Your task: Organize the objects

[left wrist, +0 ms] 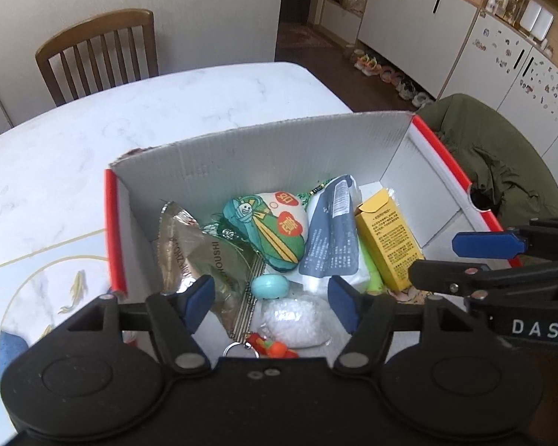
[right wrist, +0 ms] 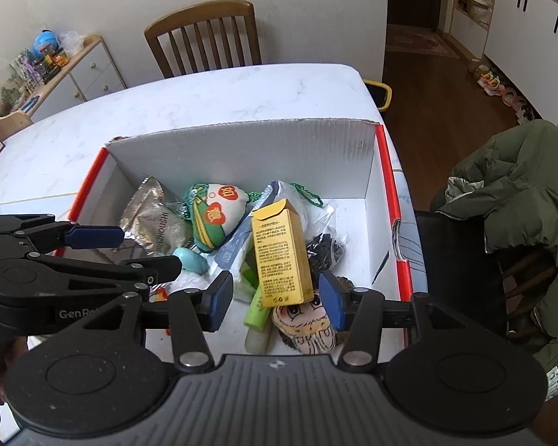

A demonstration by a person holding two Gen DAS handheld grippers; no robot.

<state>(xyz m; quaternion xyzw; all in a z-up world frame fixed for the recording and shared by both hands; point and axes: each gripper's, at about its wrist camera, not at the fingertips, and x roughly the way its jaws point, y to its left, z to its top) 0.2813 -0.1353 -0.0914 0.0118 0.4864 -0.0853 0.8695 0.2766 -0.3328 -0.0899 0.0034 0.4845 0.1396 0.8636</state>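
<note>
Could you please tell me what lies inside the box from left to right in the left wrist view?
Silver foil packet → green embroidered pouch → grey-and-white wipes pack → yellow carton.

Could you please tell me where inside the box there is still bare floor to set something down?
Bare floor lies along the box's right wall, beyond the dark bag. The left and middle are crowded: foil bag, pouch, yellow carton.
</note>
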